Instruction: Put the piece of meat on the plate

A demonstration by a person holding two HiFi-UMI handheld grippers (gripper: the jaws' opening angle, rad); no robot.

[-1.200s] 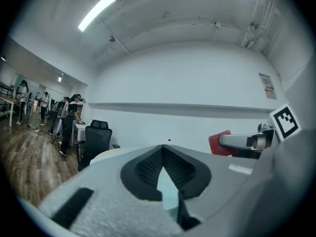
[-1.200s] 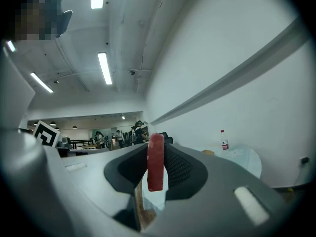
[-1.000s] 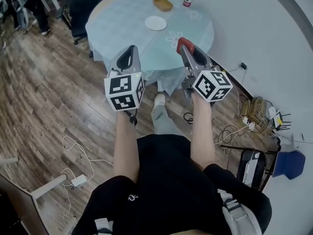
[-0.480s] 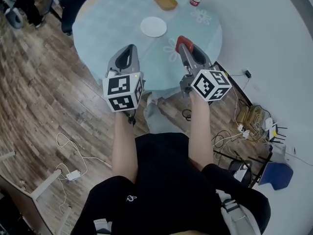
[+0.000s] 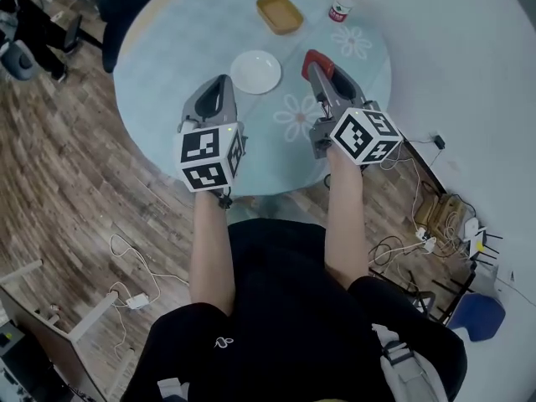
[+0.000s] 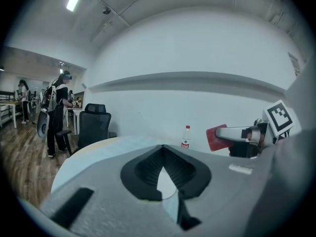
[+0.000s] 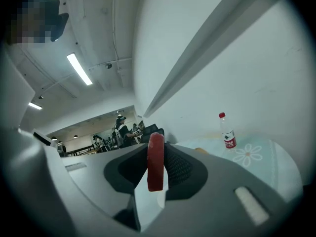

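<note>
Right gripper view, meat (image 7: 155,162) clamped between jaws

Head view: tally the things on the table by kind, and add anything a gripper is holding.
Plate: 1
Tray: 1
Bottle: 1
Meat, held, not on the table: 1
Total: 4

In its own view the left claw (image 6: 162,149) hides most of the plate (image 6: 166,184).
</note>
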